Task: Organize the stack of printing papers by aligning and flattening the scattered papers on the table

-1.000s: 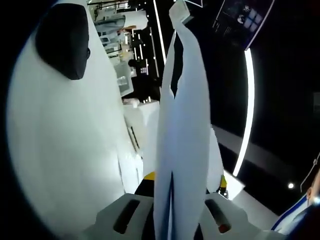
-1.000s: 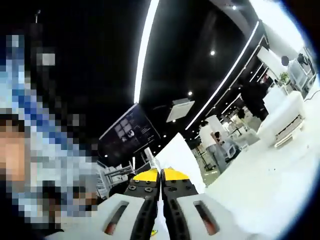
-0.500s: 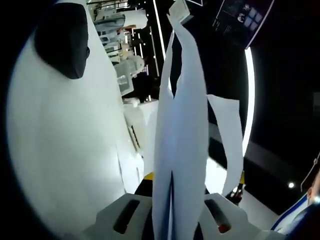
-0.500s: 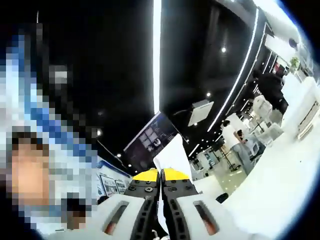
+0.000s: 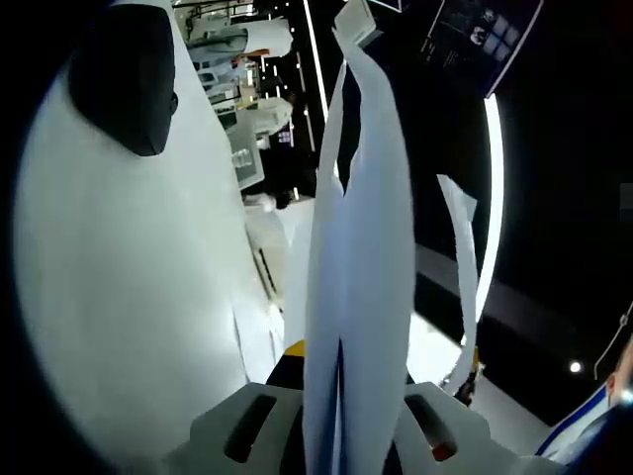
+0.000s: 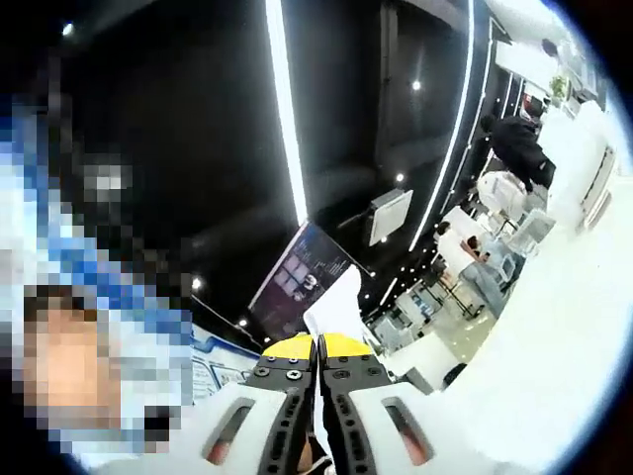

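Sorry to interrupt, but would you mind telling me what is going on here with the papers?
A person holds a gripper in each hand. The left gripper is shut on a sheaf of white paper seen edge-on. The right gripper is shut on a sheet's edge. The white table lies beside them.

Right gripper [image 6: 317, 348]: grey jaws, yellow tips, black screws.

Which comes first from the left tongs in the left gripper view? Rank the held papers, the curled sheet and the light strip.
1. Held papers: clamped in the left tongs, centre.
2. Curled sheet: right of the papers, in front of the strip.
3. Light strip: far right, behind the sheet.
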Action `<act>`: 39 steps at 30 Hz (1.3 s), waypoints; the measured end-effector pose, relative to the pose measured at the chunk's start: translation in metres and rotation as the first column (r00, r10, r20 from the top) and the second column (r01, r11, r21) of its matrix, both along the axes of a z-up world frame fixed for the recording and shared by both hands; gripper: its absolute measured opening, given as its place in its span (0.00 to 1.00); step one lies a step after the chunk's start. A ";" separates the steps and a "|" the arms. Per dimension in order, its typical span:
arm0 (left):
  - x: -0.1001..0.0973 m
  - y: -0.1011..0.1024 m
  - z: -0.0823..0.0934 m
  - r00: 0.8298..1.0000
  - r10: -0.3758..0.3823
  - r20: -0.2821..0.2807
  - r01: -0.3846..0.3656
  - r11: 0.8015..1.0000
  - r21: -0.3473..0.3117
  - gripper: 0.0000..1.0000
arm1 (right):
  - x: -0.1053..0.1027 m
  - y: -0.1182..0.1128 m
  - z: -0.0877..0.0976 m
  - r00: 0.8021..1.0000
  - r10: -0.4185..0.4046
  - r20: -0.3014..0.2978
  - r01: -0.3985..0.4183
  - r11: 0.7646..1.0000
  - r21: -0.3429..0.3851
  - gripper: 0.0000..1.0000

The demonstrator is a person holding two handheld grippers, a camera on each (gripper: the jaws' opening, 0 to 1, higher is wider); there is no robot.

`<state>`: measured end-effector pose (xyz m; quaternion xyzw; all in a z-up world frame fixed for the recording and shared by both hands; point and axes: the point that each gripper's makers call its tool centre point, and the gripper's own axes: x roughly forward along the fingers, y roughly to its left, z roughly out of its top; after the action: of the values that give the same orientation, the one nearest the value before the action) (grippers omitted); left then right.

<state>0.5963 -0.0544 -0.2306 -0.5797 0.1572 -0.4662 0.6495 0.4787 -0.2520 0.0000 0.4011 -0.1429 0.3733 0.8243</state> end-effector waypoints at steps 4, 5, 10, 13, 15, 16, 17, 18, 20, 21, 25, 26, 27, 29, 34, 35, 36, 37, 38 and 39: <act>0.000 0.001 0.000 1.000 0.004 0.002 -0.004 1.000 -0.004 0.06 | 0.012 0.009 -0.039 0.995 -0.007 -0.104 0.006 1.000 -0.003 0.00; 0.001 0.001 0.000 1.000 0.004 0.002 -0.004 1.000 -0.004 0.06 | 0.016 0.011 -0.052 0.991 -0.025 -0.130 0.022 1.000 -0.022 0.00; 0.001 0.001 0.000 1.000 0.003 -0.001 -0.003 1.000 -0.002 0.06 | 0.032 0.004 -0.100 0.969 -0.070 -0.236 0.082 0.996 0.041 0.00; 0.001 0.001 0.000 1.000 0.005 -0.002 -0.005 1.000 -0.003 0.06 | 0.035 0.001 -0.119 0.956 -0.087 -0.280 0.105 0.993 0.048 0.00; 0.001 0.001 0.000 1.000 0.005 -0.003 -0.005 1.000 -0.003 0.06 | 0.039 0.002 -0.127 0.950 -0.108 -0.293 0.130 0.990 0.055 0.00; 0.001 0.001 0.000 1.000 0.004 -0.003 -0.004 1.000 -0.004 0.06 | 0.042 0.003 -0.131 0.948 -0.118 -0.295 0.143 0.987 0.067 0.00; 0.001 0.001 0.000 1.000 0.005 -0.002 -0.005 1.000 -0.004 0.06 | 0.049 0.015 -0.155 0.947 -0.125 -0.297 0.157 0.984 0.087 0.00; 0.001 0.001 0.000 1.000 0.005 -0.001 -0.005 1.000 -0.003 0.06 | 0.048 0.017 -0.158 0.944 -0.122 -0.306 0.161 0.981 0.106 0.00; 0.001 0.002 0.000 1.000 0.008 0.003 -0.008 1.000 -0.004 0.06 | 0.044 0.022 -0.171 0.951 -0.162 -0.263 0.177 0.984 0.035 0.00; 0.001 0.002 0.000 1.000 0.009 0.003 -0.009 1.000 -0.005 0.06 | 0.042 0.024 -0.171 0.949 -0.165 -0.267 0.182 0.982 0.040 0.00; 0.002 0.003 0.000 1.000 0.012 0.003 -0.012 1.000 -0.006 0.06 | 0.039 0.021 -0.171 0.939 -0.173 -0.298 0.208 0.974 0.091 0.00; 0.003 0.003 0.000 1.000 0.012 -0.001 -0.012 1.000 -0.010 0.06 | 0.039 0.019 -0.172 0.937 -0.187 -0.294 0.219 0.973 0.079 0.00; 0.003 0.003 0.000 1.000 0.012 -0.002 -0.012 1.000 -0.011 0.06 | 0.039 0.019 -0.172 0.938 -0.190 -0.290 0.221 0.972 0.077 0.00; 0.005 0.004 0.000 1.000 0.013 -0.003 -0.013 1.000 -0.013 0.06 | 0.040 0.014 -0.174 0.933 -0.211 -0.290 0.235 0.971 0.052 0.00; 0.007 0.006 0.000 1.000 0.014 -0.006 -0.014 1.000 -0.022 0.06 | 0.040 0.008 -0.185 0.917 -0.255 -0.307 0.271 0.963 0.009 0.00; 0.007 0.006 0.000 1.000 0.013 -0.006 -0.014 1.000 -0.023 0.06 | 0.040 0.006 -0.185 0.915 -0.267 -0.304 0.282 0.960 0.005 0.00; 0.007 0.006 0.000 1.000 0.012 -0.007 -0.013 1.000 -0.024 0.07 | 0.040 0.003 -0.187 0.911 -0.265 -0.316 0.283 0.959 0.014 0.00; 0.007 0.006 0.000 1.000 0.011 -0.007 -0.011 1.000 -0.023 0.07 | 0.040 0.000 -0.188 0.910 -0.268 -0.317 0.289 0.957 0.020 0.00; 0.007 0.006 0.000 1.000 0.011 -0.007 -0.011 1.000 -0.023 0.07 | 0.040 -0.002 -0.189 0.910 -0.269 -0.317 0.290 0.957 0.022 0.00; 0.007 0.006 0.000 1.000 0.010 -0.006 -0.010 1.000 -0.020 0.07 | 0.040 -0.003 -0.195 0.906 -0.263 -0.332 0.286 0.958 0.023 0.00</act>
<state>0.6034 -0.0485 -0.2310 -0.5882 0.1516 -0.4627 0.6457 0.5192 -0.2551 -0.1947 0.4620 -0.0731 0.1771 0.8659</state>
